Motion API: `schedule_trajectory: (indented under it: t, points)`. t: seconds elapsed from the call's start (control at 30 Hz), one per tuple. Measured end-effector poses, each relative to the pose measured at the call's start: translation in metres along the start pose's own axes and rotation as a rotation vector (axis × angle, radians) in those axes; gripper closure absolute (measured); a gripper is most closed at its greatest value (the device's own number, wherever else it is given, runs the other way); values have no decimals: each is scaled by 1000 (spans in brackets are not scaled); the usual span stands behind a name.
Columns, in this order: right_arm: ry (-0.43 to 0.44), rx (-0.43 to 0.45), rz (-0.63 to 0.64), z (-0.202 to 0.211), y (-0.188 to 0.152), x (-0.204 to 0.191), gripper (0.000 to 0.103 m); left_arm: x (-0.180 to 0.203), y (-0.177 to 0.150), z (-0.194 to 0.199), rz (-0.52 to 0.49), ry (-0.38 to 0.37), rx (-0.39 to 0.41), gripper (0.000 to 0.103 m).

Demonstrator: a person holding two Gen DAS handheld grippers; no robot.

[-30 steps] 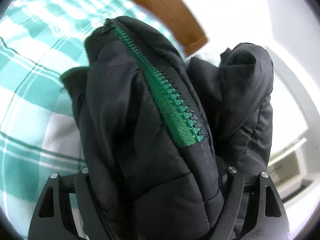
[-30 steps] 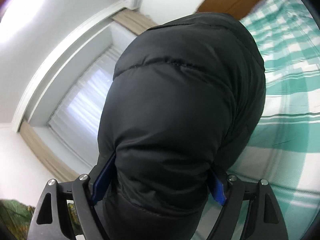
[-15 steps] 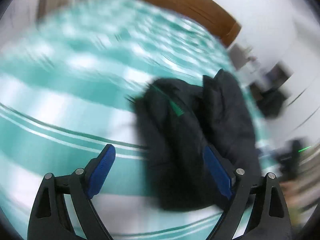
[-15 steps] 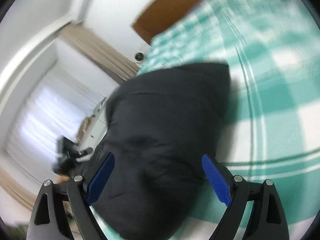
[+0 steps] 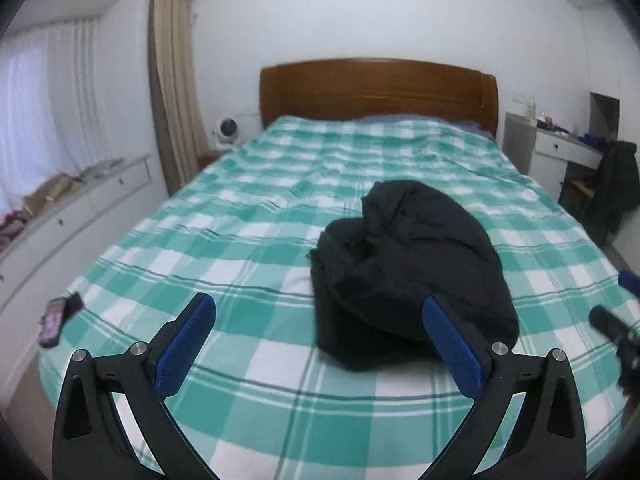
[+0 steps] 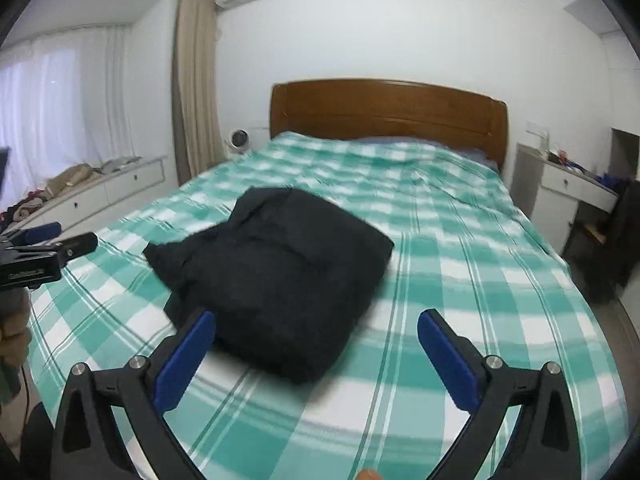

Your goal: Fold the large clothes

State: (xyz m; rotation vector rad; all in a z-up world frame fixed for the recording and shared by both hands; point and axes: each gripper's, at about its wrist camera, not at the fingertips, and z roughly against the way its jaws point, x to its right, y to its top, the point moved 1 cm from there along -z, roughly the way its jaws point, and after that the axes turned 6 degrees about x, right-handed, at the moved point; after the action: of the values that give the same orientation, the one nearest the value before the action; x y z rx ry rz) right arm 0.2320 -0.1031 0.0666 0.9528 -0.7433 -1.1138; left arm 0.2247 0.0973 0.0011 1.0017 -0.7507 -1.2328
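Our left claw (image 5: 318,338) and right claw (image 6: 316,350) are both wide open and hold nothing. The black puffy jacket (image 5: 408,268) lies bunched on the checked bed (image 5: 240,208). We think it could puff up and come unfolded, because it is slippery.

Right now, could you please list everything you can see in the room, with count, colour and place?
jacket: one, black, bundled on the bed's near half
bed cover: one, green and white check, over the bed
headboard: one, brown wood, at the far wall
curtain: one, beige, left of the bed
fan: one, white, left of the headboard
phone: one, dark, on the cover's near left corner
desk: one, white, right of the bed
left gripper: one, black with blue fingers, open, empty
right gripper: one, black with blue fingers, open, empty
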Motion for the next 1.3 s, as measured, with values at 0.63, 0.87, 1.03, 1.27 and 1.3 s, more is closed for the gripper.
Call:
schedule_trajectory:
  t: [0.63, 0.87, 1.03, 1.27, 1.3]
  points:
    - [-89, -91, -48, 45, -19, -41, 0, 24, -9, 79, -13, -33, -78, 0]
    - [-93, -92, -10, 56, -25, -52, 0, 39, -19, 85, -54, -37, -103, 0]
    - [-119, -111, 2, 55, -30, -51, 0, 41, -22, 87, -57, -8, -108, 0]
    - [-153, -125, 0, 53, -32, -45, 0, 41, -22, 83, -56, 15, -108, 0]
    - [-154, -125, -2, 53, -32, -44, 0, 41, -22, 83, -58, 16, -109, 0]
